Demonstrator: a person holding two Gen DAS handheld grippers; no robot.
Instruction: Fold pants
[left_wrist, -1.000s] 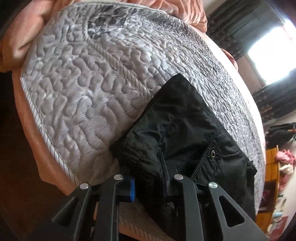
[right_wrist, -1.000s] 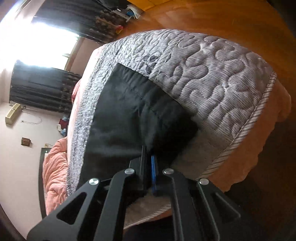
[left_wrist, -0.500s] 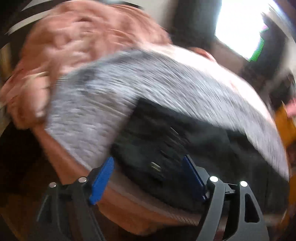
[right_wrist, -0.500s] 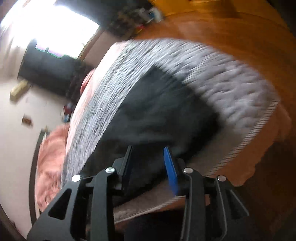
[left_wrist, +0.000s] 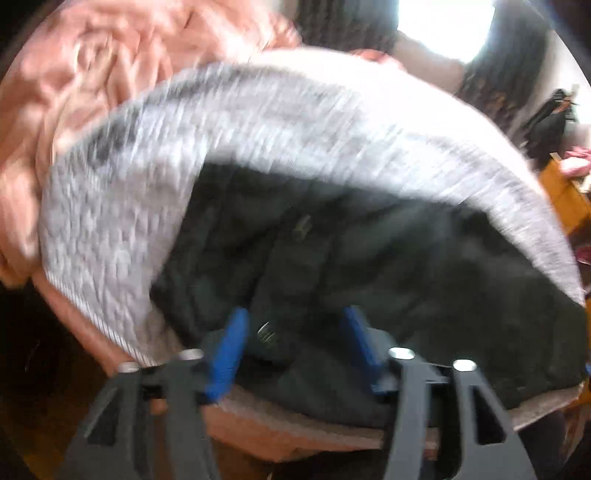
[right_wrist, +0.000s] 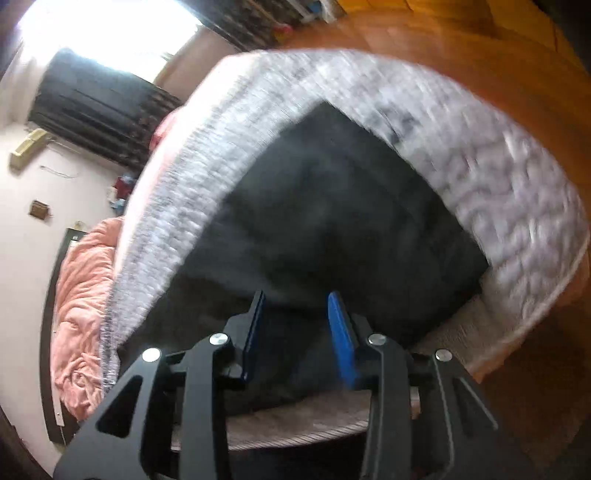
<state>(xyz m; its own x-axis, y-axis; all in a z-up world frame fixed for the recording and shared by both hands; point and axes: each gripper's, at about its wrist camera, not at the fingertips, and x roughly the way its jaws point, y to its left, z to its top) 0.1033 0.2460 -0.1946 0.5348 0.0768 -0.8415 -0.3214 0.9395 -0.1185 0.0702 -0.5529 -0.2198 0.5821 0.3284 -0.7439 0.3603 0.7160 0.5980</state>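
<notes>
Black pants lie folded on the grey quilted bedspread near the bed's edge in the blurred left wrist view; the left gripper hovers over them, jaws spread, grasping nothing. In the right wrist view, the pants lie likewise, the right gripper released above them, pink blanket beyond.

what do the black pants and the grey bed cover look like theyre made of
Black pants: probably a thin matte woven fabric; they crumple softly and carry a small metal snap. Grey bed cover: looks like padded quilted cloth with a slight sheen, shown by its puffy stitched squiggles and corded edge. Motion blur leaves both uncertain.
</notes>
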